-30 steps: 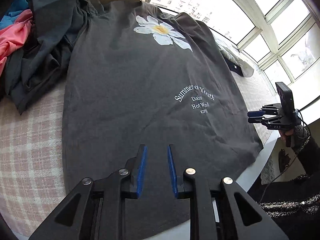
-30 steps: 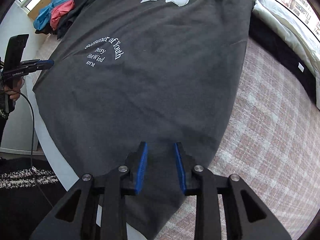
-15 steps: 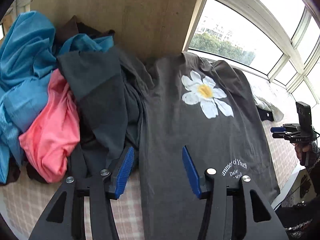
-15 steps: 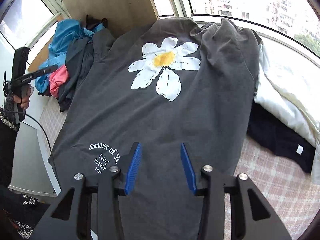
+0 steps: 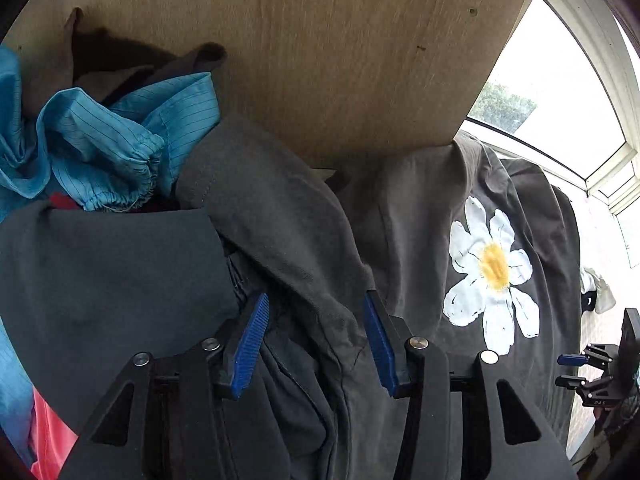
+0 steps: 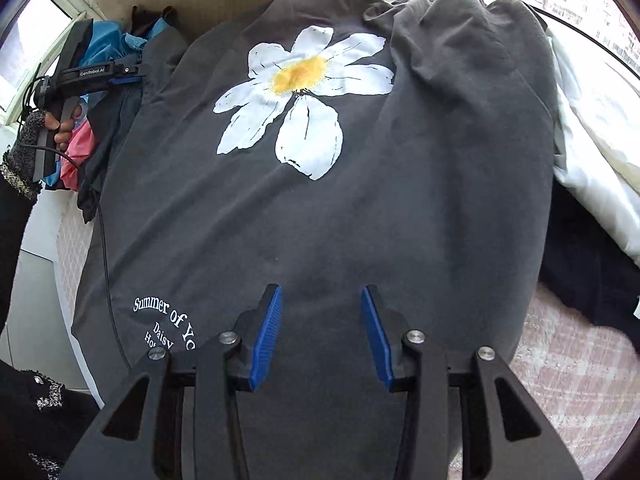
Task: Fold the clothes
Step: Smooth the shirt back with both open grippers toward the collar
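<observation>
Over the left shoulder of the dark grey T-shirt (image 6: 360, 208), the left tool (image 5: 316, 340) hangs with its blue pads apart and drawing slowly together, a ridge of the left sleeve (image 5: 280, 216) lying in the gap but not yet pinched. The shirt itself lies spread face up on a bed with a pink checked cover (image 6: 572, 360), its daisy print (image 6: 304, 92) toward the wooden board (image 5: 340, 48) at the head end and its white lettering (image 6: 164, 320) near the hem. A heap of other clothes — a blue garment (image 5: 112, 140), something pink (image 5: 48, 440), another dark piece (image 5: 100, 280) — crowds right up against that sleeve.

The right tool (image 6: 320, 336) stands over the lower middle of the shirt, pads apart with nothing between them, the cloth flat beneath.

The step in hand looks like taking the left sleeve to fold it inward. To do it well, the pinch should catch only the shirt's own sleeve edge — the neighbouring dark garment lies so close that a deep bite could drag it along. I would take the outer fold of the sleeve, lift just enough to free it from the pile, then carry it across toward the daisy so the side seam lands straight. Meanwhile the right tool would do best on the bunched right shoulder (image 6: 460, 40), which needs smoothing or a matching grip before the fold is even.
</observation>
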### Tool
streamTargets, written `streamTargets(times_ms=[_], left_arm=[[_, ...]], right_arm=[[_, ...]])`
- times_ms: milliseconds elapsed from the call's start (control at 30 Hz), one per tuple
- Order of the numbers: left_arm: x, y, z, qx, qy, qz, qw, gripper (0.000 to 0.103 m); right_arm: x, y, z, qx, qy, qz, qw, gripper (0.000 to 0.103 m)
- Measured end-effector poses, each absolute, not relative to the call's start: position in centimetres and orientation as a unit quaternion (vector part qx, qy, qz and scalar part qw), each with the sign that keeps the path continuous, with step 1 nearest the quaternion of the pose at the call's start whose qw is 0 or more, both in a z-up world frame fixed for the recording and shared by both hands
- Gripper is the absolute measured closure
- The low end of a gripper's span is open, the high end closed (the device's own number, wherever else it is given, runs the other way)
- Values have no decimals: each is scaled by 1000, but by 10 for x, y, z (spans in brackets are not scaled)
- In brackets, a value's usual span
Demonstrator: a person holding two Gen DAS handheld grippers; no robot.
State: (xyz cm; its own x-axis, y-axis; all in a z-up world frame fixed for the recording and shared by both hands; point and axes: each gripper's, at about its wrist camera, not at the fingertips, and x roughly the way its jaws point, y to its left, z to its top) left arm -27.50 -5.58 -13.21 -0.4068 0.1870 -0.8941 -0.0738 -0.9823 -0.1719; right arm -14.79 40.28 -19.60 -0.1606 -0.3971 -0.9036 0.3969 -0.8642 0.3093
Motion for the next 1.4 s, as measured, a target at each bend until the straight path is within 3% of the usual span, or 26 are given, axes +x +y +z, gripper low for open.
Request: streamTargets(times_ms=[167, 467, 667, 833, 1000, 1100, 1133, 1267, 1400], left_arm=[[-280, -50, -133, -528, -28, 845, 80, 101], [-254, -99, -93, -465, -79, 879, 69, 101], [-270, -105, -129, -515, -65, 852, 59, 101], [-243, -103, -87, -452, -57, 887, 74, 100], [-261, -113, -136, -522, -36, 852, 35, 99], [-258, -116, -123, -513, -55, 856, 36, 87], [-256, -118, -116, -510, -66, 857, 37, 75], [-226, -122, -76, -487, -64, 871, 35, 72], [-152, -120, -57, -479, -72, 872, 69, 60]], right_arm=[[-147, 405, -199, 594, 14, -758, 270, 63], [-138, 402, -199, 583, 62, -761, 277, 61], [-145, 402, -186, 601, 63, -752, 265, 60], [-159, 406, -167, 575, 58, -773, 263, 58], [-171, 420, -200, 612, 86, -748, 242, 58], [-169, 428, -196, 606, 81, -753, 243, 58], [-168, 431, -194, 602, 77, -757, 242, 58], [-152, 436, -181, 587, 72, -763, 261, 58], [-134, 426, -169, 575, 68, -759, 297, 58]])
